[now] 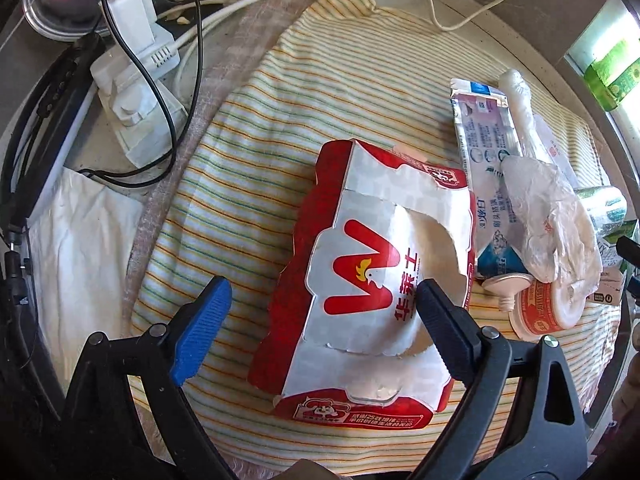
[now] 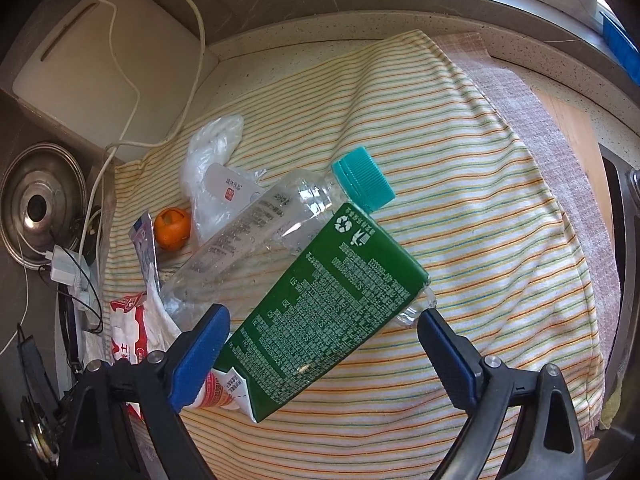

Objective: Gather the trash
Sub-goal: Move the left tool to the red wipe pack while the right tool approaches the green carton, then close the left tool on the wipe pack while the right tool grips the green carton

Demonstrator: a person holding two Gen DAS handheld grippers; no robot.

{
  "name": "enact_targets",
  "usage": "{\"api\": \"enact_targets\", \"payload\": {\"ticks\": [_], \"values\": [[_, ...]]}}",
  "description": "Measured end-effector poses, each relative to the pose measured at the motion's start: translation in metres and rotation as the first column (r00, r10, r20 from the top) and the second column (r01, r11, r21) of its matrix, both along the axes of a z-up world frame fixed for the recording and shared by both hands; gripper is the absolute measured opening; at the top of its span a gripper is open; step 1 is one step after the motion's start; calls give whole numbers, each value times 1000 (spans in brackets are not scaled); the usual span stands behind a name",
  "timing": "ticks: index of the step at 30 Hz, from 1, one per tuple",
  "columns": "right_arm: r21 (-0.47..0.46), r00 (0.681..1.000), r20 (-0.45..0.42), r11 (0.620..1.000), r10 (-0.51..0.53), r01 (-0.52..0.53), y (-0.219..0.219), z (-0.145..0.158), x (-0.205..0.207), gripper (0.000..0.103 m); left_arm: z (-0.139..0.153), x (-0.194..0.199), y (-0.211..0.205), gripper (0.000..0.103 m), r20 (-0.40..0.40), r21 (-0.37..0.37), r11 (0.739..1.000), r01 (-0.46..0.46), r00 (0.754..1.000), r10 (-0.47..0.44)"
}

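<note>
Red carton [image 1: 360, 280]: torn-open paper food box on the striped cloth [image 1: 248, 128], near centre; looks light, thin-walled, easily crushed.
Left gripper [image 1: 322, 304]: jaws wide apart above the box, right finger over its printed top, nothing clamped.
Hold: across the short sides, gently; torn flaps likely buckle.
Green carton [image 2: 328, 312]: lies tilted over a clear bottle [image 2: 256, 236]; stiff-sided, probably empty and light.
Right gripper [image 2: 322, 334]: spread wide, carton between the fingers, no pad pressing.
Bottle: smooth, may roll.
</note>
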State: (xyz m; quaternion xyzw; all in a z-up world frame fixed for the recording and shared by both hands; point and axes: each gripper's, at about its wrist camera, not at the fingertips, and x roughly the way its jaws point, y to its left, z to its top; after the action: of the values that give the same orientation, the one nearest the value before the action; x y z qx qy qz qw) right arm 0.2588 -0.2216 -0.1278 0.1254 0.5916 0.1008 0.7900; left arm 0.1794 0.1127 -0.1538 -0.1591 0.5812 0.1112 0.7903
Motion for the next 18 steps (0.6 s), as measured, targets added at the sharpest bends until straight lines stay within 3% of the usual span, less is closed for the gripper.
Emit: {"api": "enact_targets", "payload": {"ticks": [3, 5, 6, 9, 16, 18], "values": [[18, 1000, -5, 1000, 23, -23, -3, 1, -2, 93, -3, -3, 7, 88, 23, -65, 997, -40, 999, 41], [24, 999, -6, 999, 39, -39, -7, 2, -5, 92, -4, -5, 7, 74, 31, -95, 995, -41, 999, 44], [26, 999, -7, 999, 46, -46, -9, 2, -6, 90, -4, -5, 7, 72, 35, -106, 993, -42, 998, 46], [12, 997, -38, 998, 69, -69, -14, -2, -11, 76, 3, -11, 4, 67, 67, -113, 993, -42, 997, 50], [114, 997, -77, 993, 25, -16, -32, -17, -20, 68, 18, -17, -8, 51, 111, -102, 994, -39, 992, 51], [128, 998, -61, 992, 27, -19, -33, -14, -24, 60, 24, -22, -10, 47, 131, -91, 995, -35, 990, 46]]}}
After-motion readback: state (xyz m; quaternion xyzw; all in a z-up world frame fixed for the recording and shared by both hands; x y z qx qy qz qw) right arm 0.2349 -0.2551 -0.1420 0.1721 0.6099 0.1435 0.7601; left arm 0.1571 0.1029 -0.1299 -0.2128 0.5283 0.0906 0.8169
